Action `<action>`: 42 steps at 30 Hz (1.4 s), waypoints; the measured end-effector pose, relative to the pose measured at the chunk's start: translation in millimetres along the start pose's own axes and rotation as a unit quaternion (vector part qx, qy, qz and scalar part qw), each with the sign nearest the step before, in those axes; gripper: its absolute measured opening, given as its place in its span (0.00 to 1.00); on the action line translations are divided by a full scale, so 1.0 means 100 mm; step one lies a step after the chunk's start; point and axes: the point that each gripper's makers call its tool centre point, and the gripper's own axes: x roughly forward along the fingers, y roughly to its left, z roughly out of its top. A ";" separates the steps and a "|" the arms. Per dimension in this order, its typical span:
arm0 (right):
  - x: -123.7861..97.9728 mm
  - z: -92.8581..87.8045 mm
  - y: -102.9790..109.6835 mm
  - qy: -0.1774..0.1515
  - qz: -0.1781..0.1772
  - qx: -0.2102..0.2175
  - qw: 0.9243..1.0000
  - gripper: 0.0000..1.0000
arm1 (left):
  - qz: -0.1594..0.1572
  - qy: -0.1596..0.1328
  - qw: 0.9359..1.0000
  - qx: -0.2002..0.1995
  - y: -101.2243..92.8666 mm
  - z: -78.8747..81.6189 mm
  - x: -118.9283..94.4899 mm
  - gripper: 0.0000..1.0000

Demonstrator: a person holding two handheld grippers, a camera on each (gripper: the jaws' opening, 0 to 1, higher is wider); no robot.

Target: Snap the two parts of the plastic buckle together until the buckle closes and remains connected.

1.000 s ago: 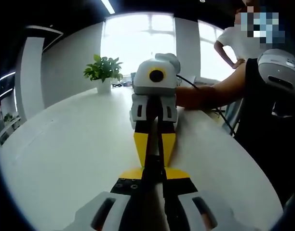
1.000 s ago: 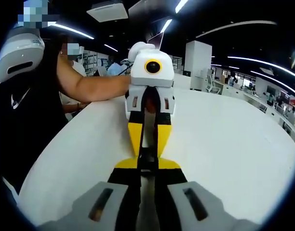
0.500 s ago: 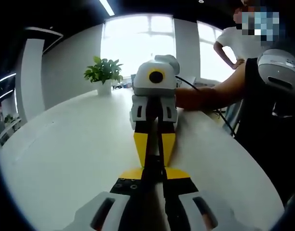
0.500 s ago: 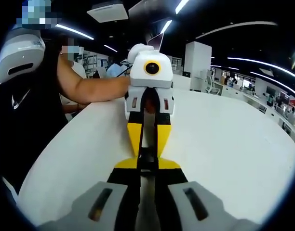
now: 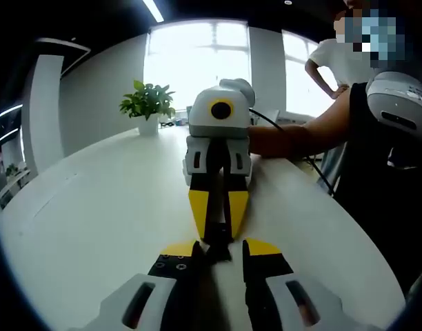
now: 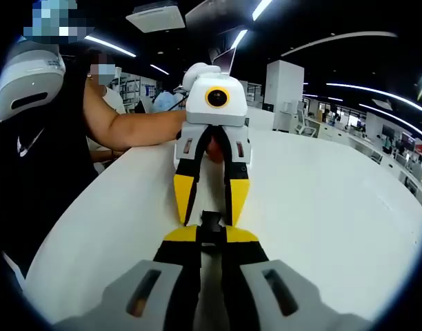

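Note:
The black plastic buckle (image 6: 209,226) shows as one small dark piece above the white table (image 6: 335,207); I cannot make out its seam. My right gripper (image 6: 211,236) is shut on it, yellow tips pressed against its sides. Facing it, my left gripper (image 6: 209,210) stands open, its yellow fingers (image 6: 183,196) spread to either side of the buckle's far end without touching. In the left gripper view, my left gripper (image 5: 222,248) has a clear gap between its tips, and the buckle (image 5: 218,243) sticks out of the shut right gripper (image 5: 218,231) just beyond them.
A potted plant (image 5: 147,103) stands at the table's far end by the bright window. A black cable (image 5: 294,141) trails behind the right gripper. A person in a white shirt (image 5: 342,58) stands beyond the table edge. The holder's forearm (image 6: 128,127) reaches over the table's left side.
My left gripper has opened and let go of the buckle, its fingers spreading apart. The right gripper stays shut on the buckle in the same place.

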 end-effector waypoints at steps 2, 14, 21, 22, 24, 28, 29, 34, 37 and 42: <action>0.00 0.00 0.00 0.000 -0.001 -0.001 1.000 0.07 | 0.008 0.005 1.000 -0.006 0.04 -0.02 -0.04 0.19; 0.02 0.01 -0.01 0.000 -0.002 0.000 1.000 0.07 | 0.009 0.007 1.000 -0.007 0.07 -0.04 -0.05 0.14; 0.03 0.01 -0.02 -0.001 -0.004 0.001 1.000 0.08 | 0.008 0.010 1.000 -0.005 0.05 -0.03 -0.10 0.19; 0.03 0.02 -0.02 -0.003 -0.005 -0.004 1.000 0.09 | 0.006 0.015 1.000 -0.007 0.05 -0.05 -0.13 0.19; 0.03 0.02 -0.01 -0.004 -0.004 -0.004 1.000 0.09 | 0.009 0.016 1.000 -0.013 0.06 -0.06 -0.18 0.18; 0.02 0.01 -0.01 -0.003 -0.002 0.000 1.000 0.10 | 0.013 0.019 1.000 -0.018 0.07 -0.08 -0.21 0.17; 0.02 0.01 0.00 -0.003 -0.001 0.002 1.000 0.10 | 0.014 0.020 1.000 -0.016 0.07 -0.08 -0.22 0.17; -0.02 0.01 0.01 -0.006 0.001 0.005 1.000 0.11 | 0.015 0.025 0.999 -0.015 0.07 -0.11 -0.23 0.16; -0.03 0.01 0.00 -0.007 -0.001 0.009 1.000 0.11 | 0.015 0.025 0.999 -0.016 0.07 -0.12 -0.24 0.15; -0.03 0.00 0.00 -0.004 -0.003 0.005 1.000 0.11 | 0.017 0.030 0.999 -0.011 0.07 -0.13 -0.24 0.13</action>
